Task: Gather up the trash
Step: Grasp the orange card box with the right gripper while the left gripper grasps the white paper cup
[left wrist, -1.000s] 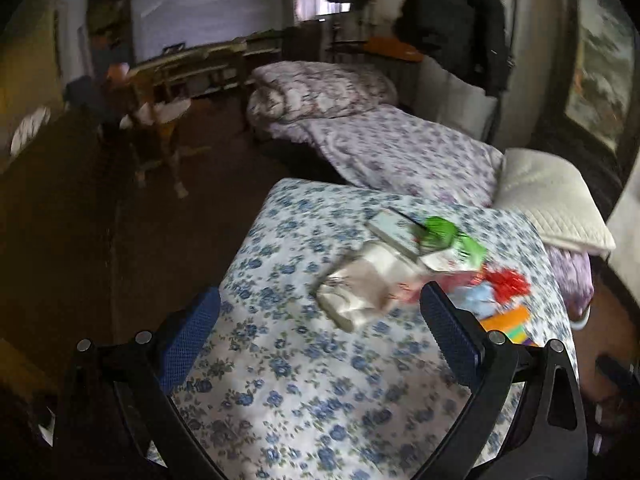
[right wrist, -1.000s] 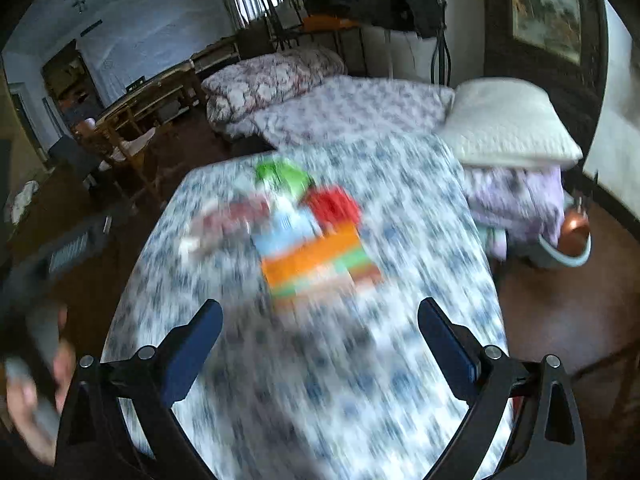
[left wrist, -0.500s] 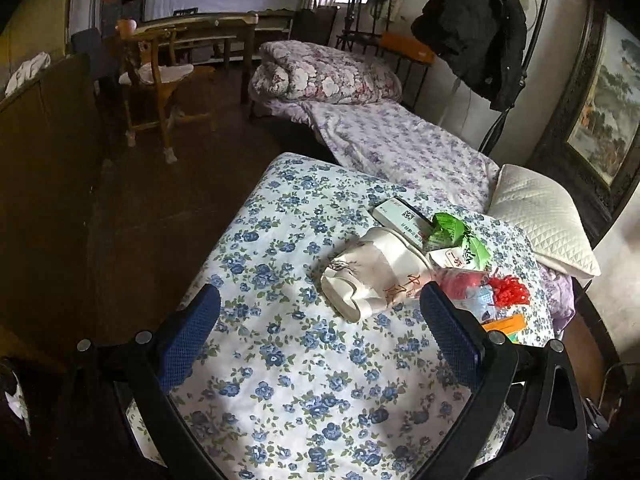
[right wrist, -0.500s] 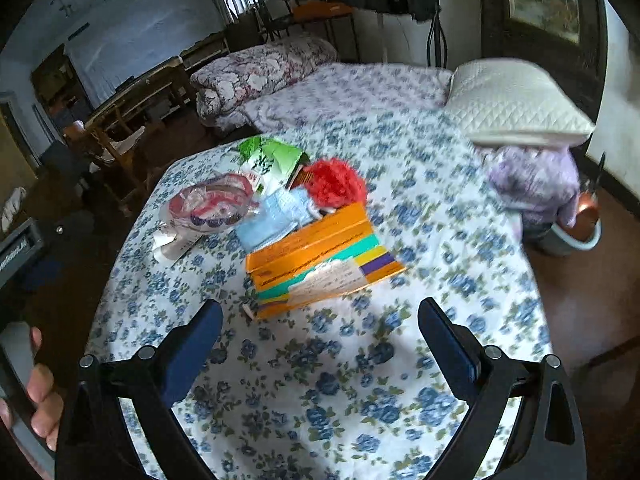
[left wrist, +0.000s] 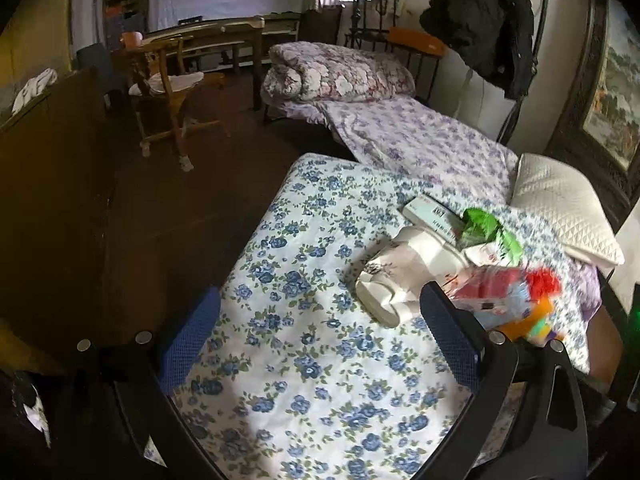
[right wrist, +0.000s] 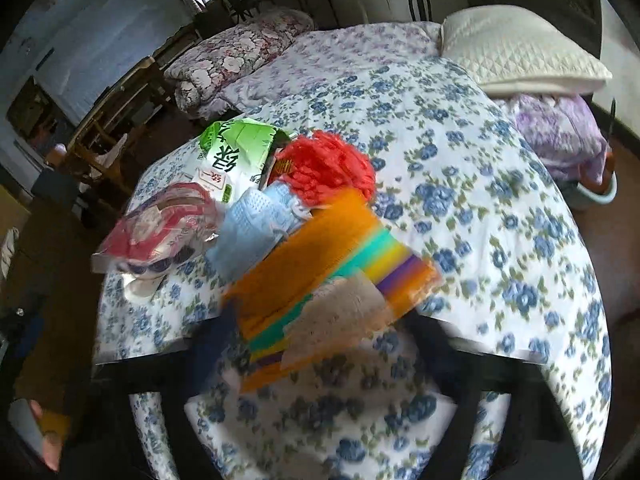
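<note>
Trash pile, centre of flowered table (right wrist: 480,208): all lying uncollected. Right gripper (right wrist: 320,344) is closing narrow on orange box (right wrist: 320,264), lower centre; jaws just been closing. Left gripper (left wrist: 320,344) is hanging wide, empty, w/ white cup (left wrist: 392,280) centre-right. Rest pending.

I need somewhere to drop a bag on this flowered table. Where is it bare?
Bare: the flowered cloth between the left gripper and the white cup, and the pillow side. Crowded: the centre, around the orange package and red netting.
</note>
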Demonstrator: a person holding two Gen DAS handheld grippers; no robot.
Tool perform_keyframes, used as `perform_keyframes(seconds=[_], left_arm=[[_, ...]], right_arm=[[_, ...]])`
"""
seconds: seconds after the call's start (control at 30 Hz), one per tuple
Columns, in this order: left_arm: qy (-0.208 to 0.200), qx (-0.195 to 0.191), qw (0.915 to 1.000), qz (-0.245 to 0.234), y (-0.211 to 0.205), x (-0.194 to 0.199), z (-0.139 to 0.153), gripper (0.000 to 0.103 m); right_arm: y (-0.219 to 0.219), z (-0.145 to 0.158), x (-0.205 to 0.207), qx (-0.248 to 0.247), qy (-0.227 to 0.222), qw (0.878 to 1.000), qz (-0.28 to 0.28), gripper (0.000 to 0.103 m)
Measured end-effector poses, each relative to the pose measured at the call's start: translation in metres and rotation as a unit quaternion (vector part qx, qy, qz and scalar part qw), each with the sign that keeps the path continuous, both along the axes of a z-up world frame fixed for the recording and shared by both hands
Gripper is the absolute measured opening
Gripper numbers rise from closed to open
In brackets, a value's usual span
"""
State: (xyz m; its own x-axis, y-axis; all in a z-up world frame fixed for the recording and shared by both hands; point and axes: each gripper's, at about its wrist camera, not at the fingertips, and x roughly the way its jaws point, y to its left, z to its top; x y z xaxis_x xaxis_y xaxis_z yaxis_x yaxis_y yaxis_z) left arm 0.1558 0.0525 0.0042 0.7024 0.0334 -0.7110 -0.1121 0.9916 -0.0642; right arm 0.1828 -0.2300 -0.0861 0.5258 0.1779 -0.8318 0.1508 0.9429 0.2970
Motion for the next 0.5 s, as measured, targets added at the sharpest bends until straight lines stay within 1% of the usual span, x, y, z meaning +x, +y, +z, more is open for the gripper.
perform_keyframes(seconds=[0.03,0.07,0.13,0.27,0.33,0.37,0.47,0.5], left_arm=[[0.004,0.004,0.9999,-0.01,-0.001,0.002,-0.002,0.096],[0.006,0.007,0.9998,-0.016,-0.003,0.004,-0.004,0.096],[0.01,0.021,0.9991,-0.034,-0.009,0.009,-0.01,0.096],[0.008,0.033,0.9966,-0.075,-0.025,0.019,-0.019,0.096],[0.016,0.038,0.9939,-0.102,-0.036,0.026,-0.025,0.096],[0.027,0.044,0.9911,-0.122,-0.044,0.031,-0.03,0.096],[0.038,0.082,0.9854,-0.144,-0.062,0.041,-0.042,0.096],[0.042,0.086,0.9843,-0.148,-0.065,0.044,-0.045,0.096]], right_arm=[[-0.003,-0.001,0.0,0.014,0.0,1.0,-0.001,0.019],[-0.007,-0.001,-0.002,0.024,0.002,1.0,-0.005,0.018],[-0.012,0.003,-0.009,0.029,-0.002,1.0,-0.005,0.017],[-0.021,0.01,-0.029,0.042,-0.006,0.999,-0.005,0.013],[-0.023,0.011,-0.041,0.046,-0.003,0.999,0.001,0.013],[-0.024,0.011,-0.043,0.047,-0.001,0.999,0.004,0.013],[-0.028,0.009,-0.046,0.054,0.004,0.998,0.008,0.013],[-0.03,0.007,-0.046,0.06,0.007,0.998,0.007,0.013]])
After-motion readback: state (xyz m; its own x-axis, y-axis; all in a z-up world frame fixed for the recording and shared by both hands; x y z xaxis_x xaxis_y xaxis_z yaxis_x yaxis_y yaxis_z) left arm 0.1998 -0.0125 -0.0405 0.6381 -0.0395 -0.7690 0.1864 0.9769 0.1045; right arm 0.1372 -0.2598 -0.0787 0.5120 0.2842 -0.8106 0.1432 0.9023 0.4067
